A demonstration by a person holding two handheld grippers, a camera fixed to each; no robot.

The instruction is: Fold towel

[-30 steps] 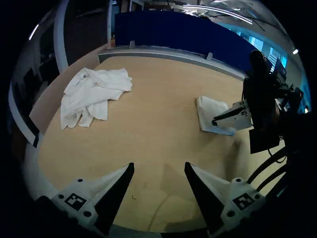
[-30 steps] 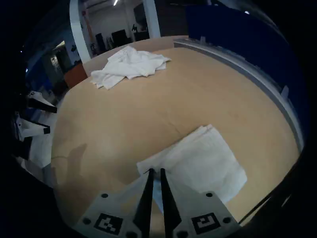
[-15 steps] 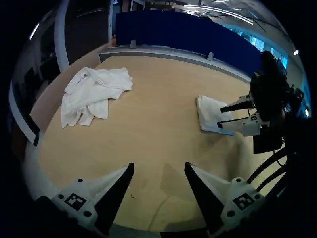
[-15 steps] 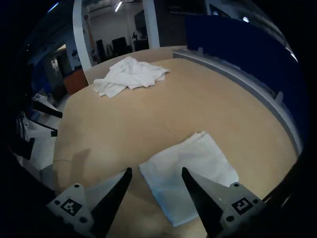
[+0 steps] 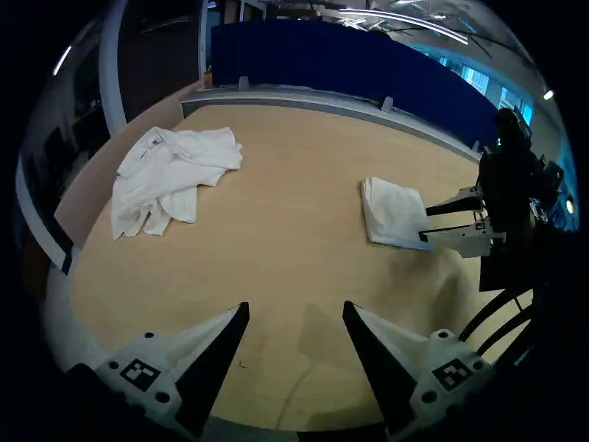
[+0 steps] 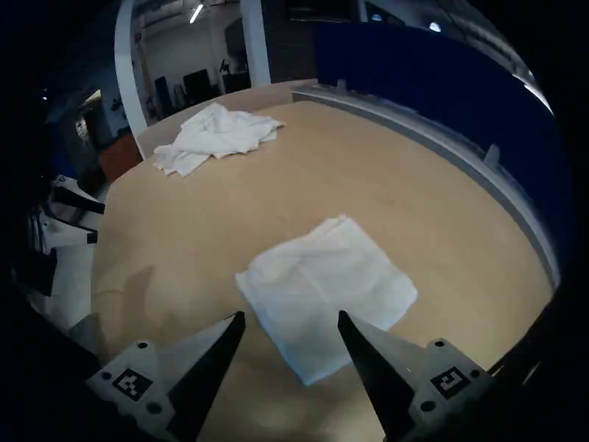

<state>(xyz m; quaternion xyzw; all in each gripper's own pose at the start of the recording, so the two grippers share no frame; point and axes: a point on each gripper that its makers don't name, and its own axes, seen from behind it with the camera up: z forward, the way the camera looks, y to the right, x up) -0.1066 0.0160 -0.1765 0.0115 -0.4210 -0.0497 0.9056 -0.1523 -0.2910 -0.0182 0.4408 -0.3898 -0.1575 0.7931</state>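
**soft cloth on the counter, both tongs released**

your right tongs [image 6: 289, 313] stood spread wide, grasping nothing. the folded towel [image 6: 324, 283] lay flat on the counter [image 6: 412, 191] just ahead of their tips. its near corner showed between the two fingers, with neither finger pressing on it. your left tongs [image 5: 294, 303] were spread as well and empty, over bare counter. from them the folded towel sat well ahead and to the right, just beside the tips of the right tongs. far ahead and to the left of the left tongs lay a crumpled white cloth [image 5: 173, 177], heaped and unfolded.

the towel looked light, limp and soft. it would likely have sagged from any single hold, and its stacked layers could have slid apart if you had pinched only the top one. it did not look fragile. dragging it over the wood was likely to bunch it. the safest hold seemed to be at the two corners of one edge, one pair of tongs per corner, biting through every layer at once. which edge was the fold and which held the loose ends was too small to tell. if the crumpled cloth was your next piece, a free corner or hem at the rim of the heap looked a better hold than its middle.
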